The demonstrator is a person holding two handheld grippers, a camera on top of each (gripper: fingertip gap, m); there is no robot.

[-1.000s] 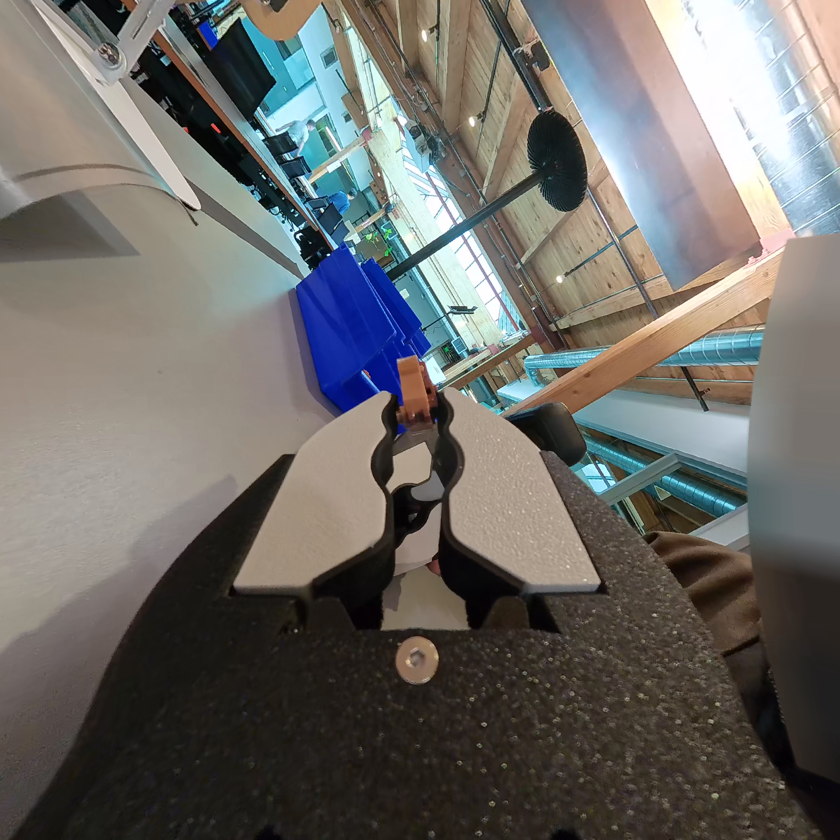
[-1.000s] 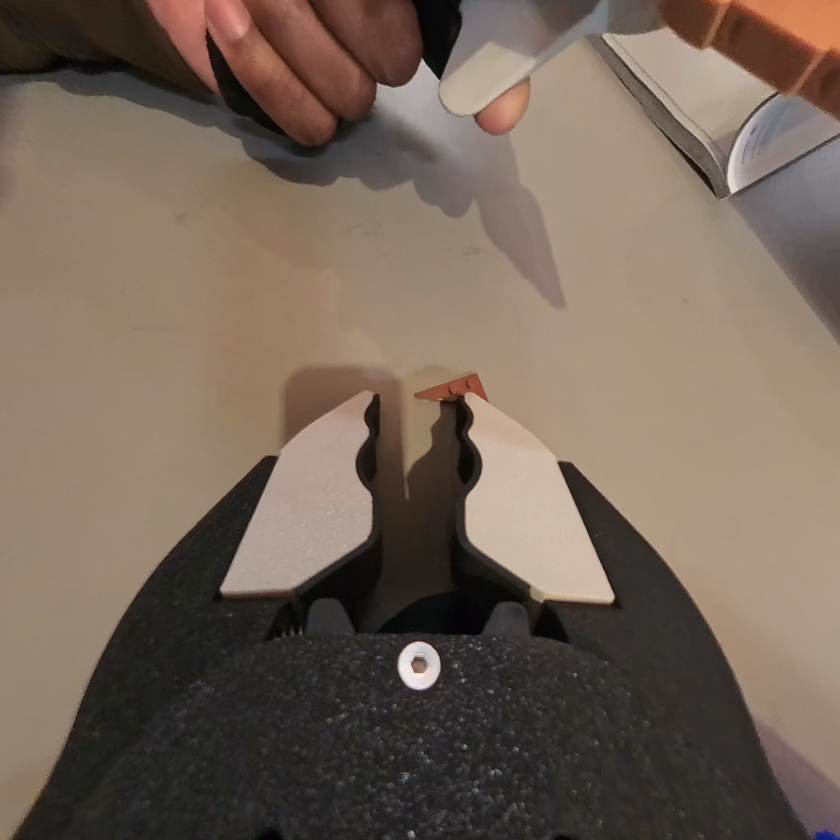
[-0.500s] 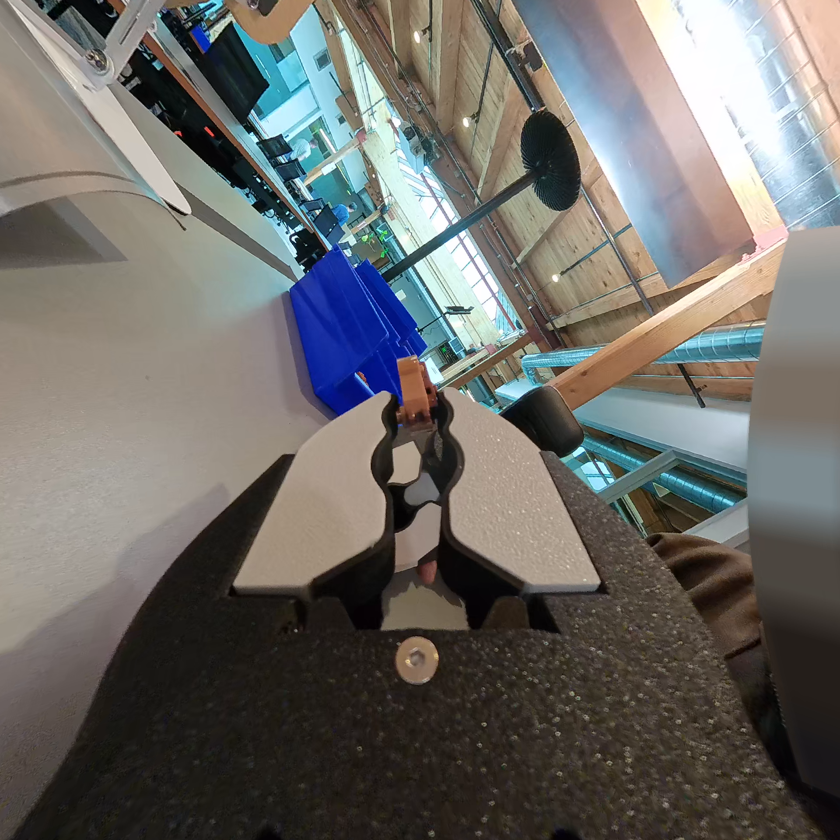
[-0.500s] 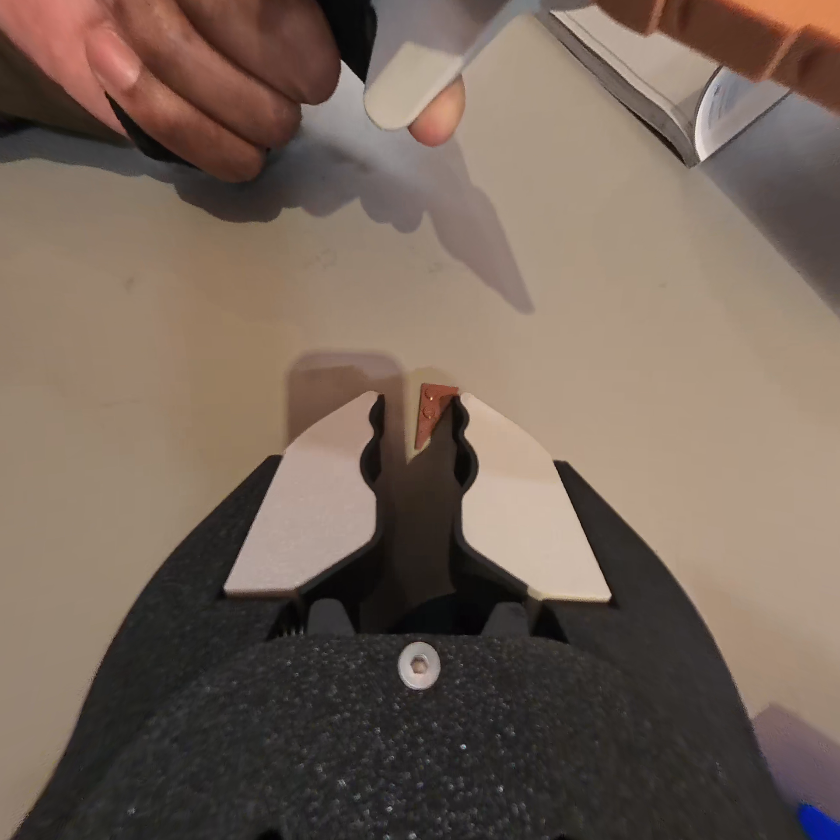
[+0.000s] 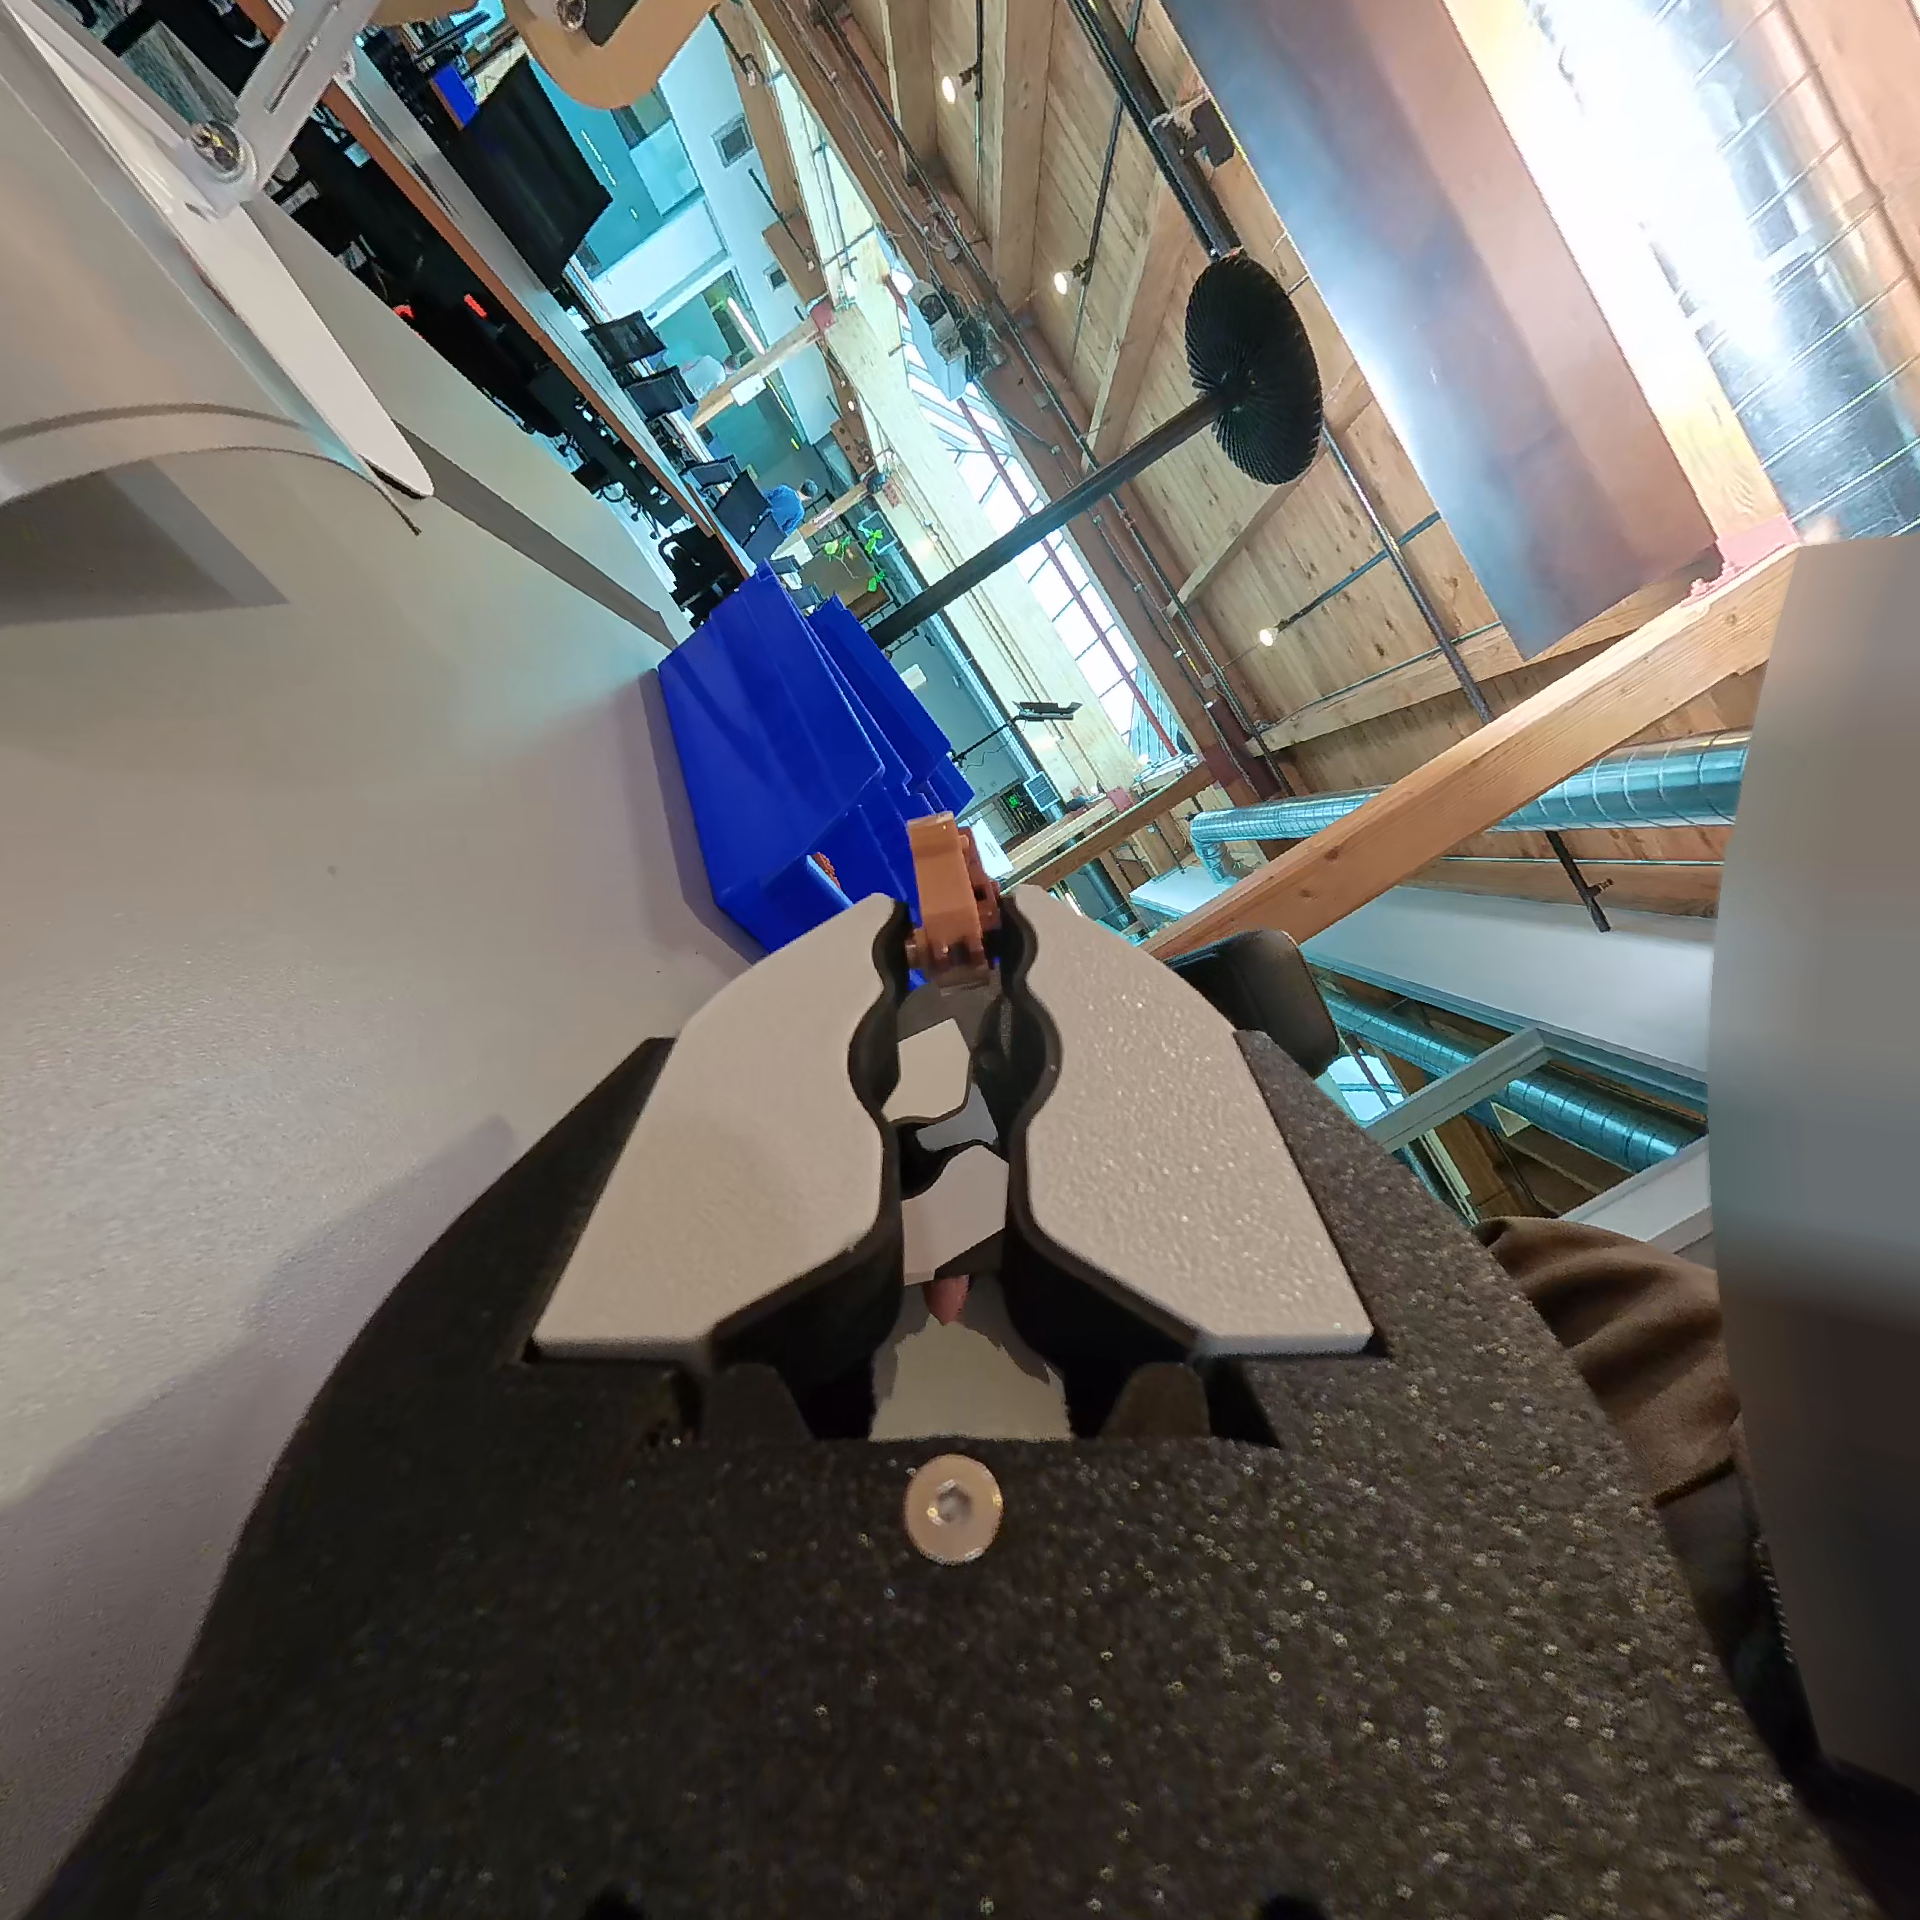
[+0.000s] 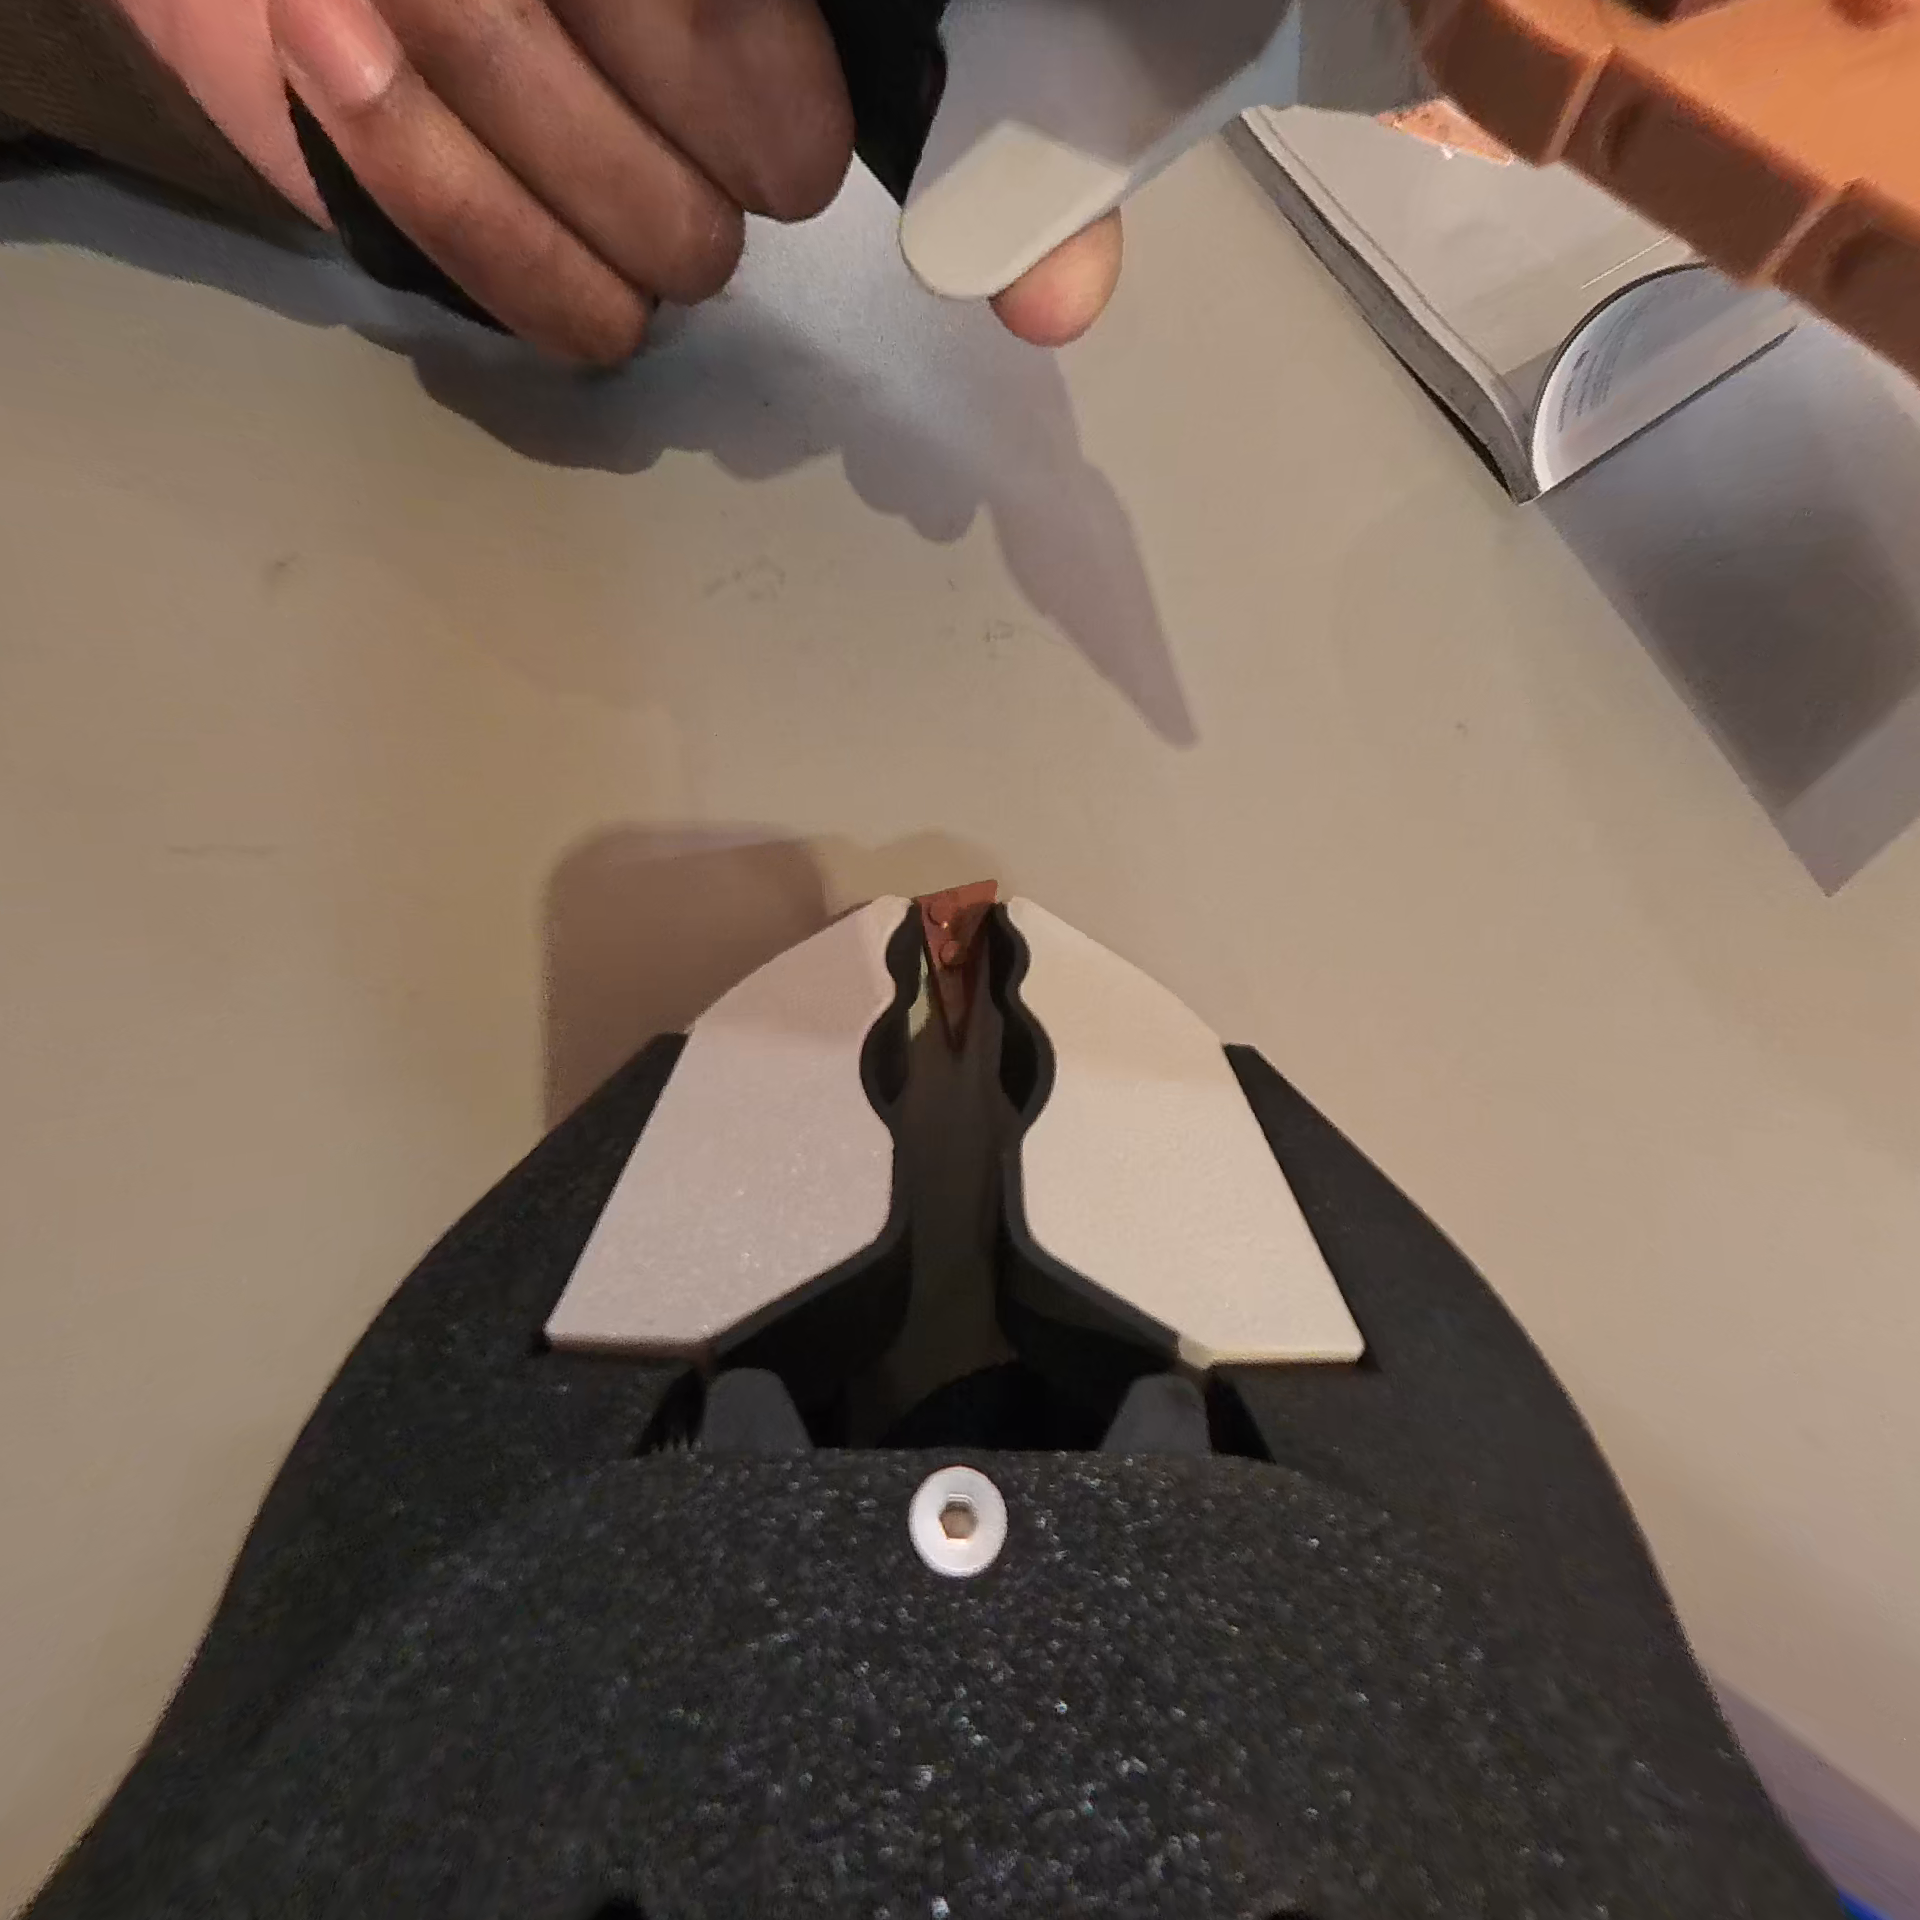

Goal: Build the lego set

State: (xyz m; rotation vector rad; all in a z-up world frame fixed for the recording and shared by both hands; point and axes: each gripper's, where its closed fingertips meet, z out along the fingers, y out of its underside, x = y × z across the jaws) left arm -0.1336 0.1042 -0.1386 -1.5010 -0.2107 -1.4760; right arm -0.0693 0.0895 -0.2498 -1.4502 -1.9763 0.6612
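While right tool [image 6: 957, 914] pinches brown wedge [image 6: 953, 940], table [image 6: 416, 727] ahead open.

Right gripper [image 6: 958, 914]: its two pale fingers were drawn nearly together at the tips, pinching a small brown wedge piece [image 6: 954, 951], and it pointed down toward the table. Left gripper [image 5: 951, 920]: rolled on its side, fingers closed on a tan and brown brick assembly [image 5: 948, 896]. Beyond the right gripper, a bare hand [image 6: 561, 156] was curled around a black grip, thumb pressed under a grey lever.
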